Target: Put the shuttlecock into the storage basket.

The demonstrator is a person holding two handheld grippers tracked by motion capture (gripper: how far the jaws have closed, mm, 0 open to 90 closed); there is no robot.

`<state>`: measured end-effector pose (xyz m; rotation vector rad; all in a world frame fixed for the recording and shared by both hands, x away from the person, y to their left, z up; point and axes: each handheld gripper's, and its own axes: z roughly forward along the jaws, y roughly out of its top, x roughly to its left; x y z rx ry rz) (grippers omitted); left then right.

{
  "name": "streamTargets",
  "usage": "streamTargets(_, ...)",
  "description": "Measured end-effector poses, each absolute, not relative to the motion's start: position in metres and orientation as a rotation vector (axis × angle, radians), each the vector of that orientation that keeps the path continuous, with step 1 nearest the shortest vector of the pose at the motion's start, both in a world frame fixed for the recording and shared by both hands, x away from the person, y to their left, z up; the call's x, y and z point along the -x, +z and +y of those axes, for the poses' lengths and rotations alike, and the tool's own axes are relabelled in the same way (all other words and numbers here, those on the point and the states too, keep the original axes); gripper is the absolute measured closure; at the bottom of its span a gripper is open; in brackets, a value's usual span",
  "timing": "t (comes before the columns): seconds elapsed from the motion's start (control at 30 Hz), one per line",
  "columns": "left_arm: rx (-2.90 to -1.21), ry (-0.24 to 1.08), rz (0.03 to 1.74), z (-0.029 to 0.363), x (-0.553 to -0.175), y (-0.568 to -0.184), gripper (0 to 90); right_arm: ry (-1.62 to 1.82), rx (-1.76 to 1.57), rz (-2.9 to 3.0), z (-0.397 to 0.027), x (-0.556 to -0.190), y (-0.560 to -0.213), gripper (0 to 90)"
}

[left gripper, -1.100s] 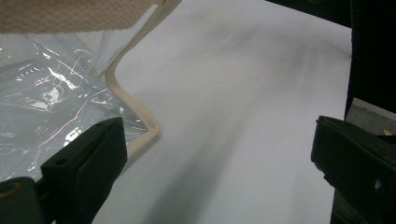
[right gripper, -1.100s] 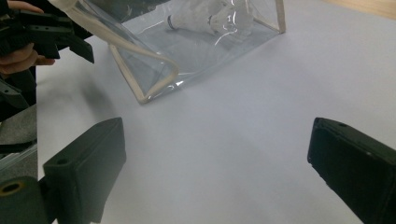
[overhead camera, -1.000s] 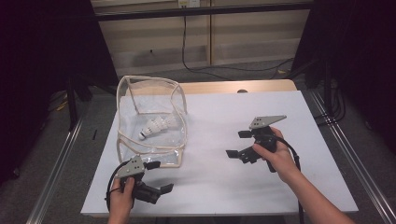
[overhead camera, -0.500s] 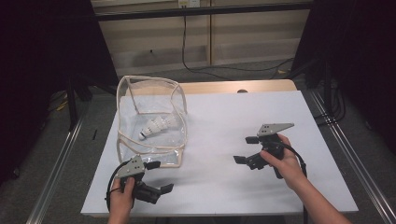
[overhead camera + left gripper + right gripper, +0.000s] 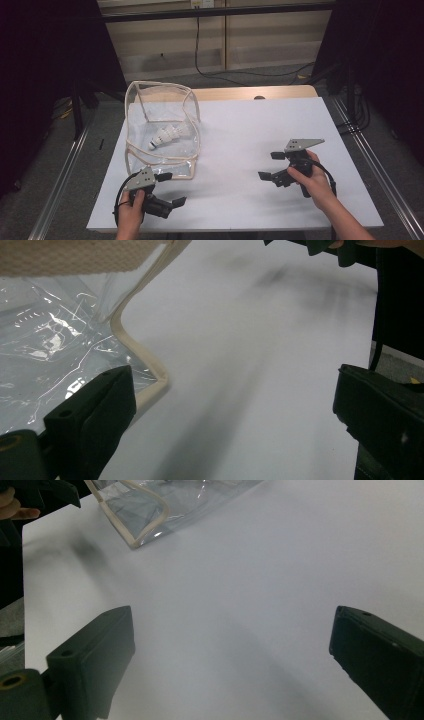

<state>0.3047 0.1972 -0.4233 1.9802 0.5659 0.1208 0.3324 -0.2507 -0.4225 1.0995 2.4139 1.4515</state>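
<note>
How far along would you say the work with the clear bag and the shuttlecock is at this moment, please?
Seemingly done: the shuttlecock already lies inside the clear bag, which stands open on the white table. In hand: nothing; the left gripper and the right gripper are both open and empty, apart from the bag, the left one nearest its front corner. Possibly left: closing or moving the bag, though that is only a guess.

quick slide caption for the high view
Two open hand-held grippers, left and right, rest on a white table beside a clear bag holding a shuttlecock.

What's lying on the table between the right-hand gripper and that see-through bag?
Nothing: the high view shows bare white table between the right gripper and the clear bag; the right gripper view agrees.
</note>
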Motion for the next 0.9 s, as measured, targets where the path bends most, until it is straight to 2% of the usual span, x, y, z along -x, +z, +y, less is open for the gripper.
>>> streamTargets(0.9,-1.986,0.120,0.569,0.195,-0.305,-0.424,3.8,1.435,-1.144,2.388,-0.276,-0.316,-0.441,4.4)
